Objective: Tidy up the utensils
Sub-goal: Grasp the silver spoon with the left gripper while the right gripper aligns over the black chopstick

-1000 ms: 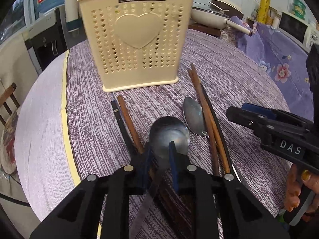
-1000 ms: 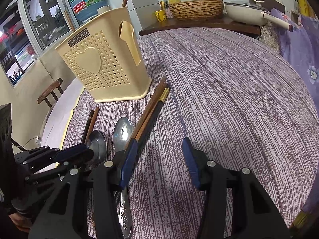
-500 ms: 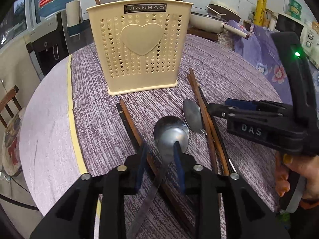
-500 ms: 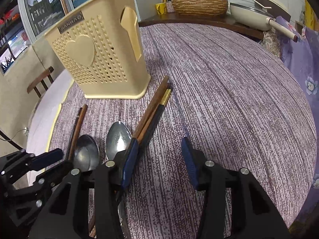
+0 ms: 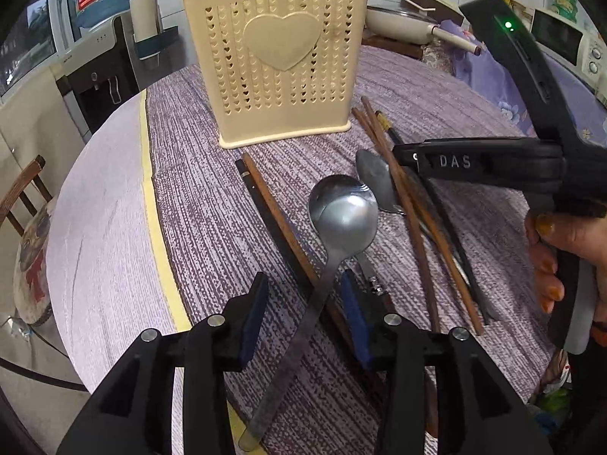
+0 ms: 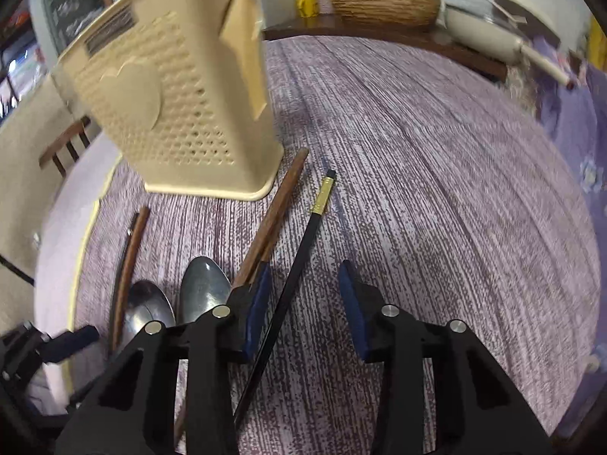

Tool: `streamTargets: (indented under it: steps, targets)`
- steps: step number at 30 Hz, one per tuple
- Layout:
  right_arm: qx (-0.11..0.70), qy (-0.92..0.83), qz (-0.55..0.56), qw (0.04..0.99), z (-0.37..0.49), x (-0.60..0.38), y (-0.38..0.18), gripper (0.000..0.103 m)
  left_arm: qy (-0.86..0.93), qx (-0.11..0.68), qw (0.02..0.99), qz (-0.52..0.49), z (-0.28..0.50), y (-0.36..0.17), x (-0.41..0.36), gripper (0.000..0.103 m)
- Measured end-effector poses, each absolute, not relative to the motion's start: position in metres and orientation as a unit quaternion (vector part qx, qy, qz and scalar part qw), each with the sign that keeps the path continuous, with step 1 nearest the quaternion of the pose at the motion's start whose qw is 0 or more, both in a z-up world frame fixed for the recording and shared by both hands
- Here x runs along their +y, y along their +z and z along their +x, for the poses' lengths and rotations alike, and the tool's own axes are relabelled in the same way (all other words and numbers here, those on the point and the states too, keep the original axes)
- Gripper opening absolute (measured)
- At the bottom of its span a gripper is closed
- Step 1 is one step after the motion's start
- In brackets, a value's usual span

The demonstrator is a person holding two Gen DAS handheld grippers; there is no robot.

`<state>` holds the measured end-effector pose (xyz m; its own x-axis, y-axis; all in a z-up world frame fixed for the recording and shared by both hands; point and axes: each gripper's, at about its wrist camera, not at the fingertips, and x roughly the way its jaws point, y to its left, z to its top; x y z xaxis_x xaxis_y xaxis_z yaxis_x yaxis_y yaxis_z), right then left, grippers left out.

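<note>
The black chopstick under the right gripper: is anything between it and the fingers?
Nothing visible does. The black chopstick lies bare between the open fingers of the right gripper; the brown chopsticks lie just left of it.

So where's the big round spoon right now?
In the left wrist view, the big spoon lies on the purple tablecloth in front of the cream holder, its handle running between the open left claw, with chopsticks just left.

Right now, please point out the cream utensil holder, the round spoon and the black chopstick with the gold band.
Cream utensil holder [image 5: 280, 45], left wrist view, heart emblem.
Round spoon [image 5: 347, 220], left wrist view, bowl.
Black chopstick [image 6: 292, 278], right wrist view, mid-shaft.
</note>
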<state>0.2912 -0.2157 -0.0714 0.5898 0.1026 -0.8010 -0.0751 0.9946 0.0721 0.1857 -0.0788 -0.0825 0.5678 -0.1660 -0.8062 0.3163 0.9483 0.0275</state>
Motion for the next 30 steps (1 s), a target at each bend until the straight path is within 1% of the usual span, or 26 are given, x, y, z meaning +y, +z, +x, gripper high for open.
streamTargets:
  steps: [2,4,5,7,14,24,30]
  targets:
    - [0.448,0.05,0.022,0.892,0.29,-0.221,-0.071,0.032,-0.132,0.444,0.883,0.08,0.186,-0.082,-0.076,0.033]
    - [0.45,0.046,0.027,0.892,0.29,-0.23,-0.071,0.023,-0.131,0.446,0.883,0.072,0.186,-0.081,-0.072,0.03]
    - [0.45,0.041,0.025,0.892,0.29,-0.233,-0.071,0.022,-0.129,0.446,0.883,0.068,0.187,-0.081,-0.07,0.027]
    - [0.452,0.034,0.025,0.891,0.29,-0.239,-0.07,0.022,-0.123,0.447,0.884,0.058,0.19,-0.081,-0.066,0.026]
    - [0.45,0.025,0.027,0.892,0.288,-0.252,-0.07,0.022,-0.112,0.448,0.887,0.03,0.196,-0.08,-0.051,0.025]
    - [0.445,0.029,0.044,0.894,0.286,-0.256,-0.071,0.022,-0.079,0.445,0.891,-0.054,0.201,-0.078,-0.018,0.024]
    - [0.442,0.028,0.052,0.895,0.285,-0.264,-0.071,0.022,-0.05,0.439,0.894,-0.081,0.195,-0.078,0.005,0.024]
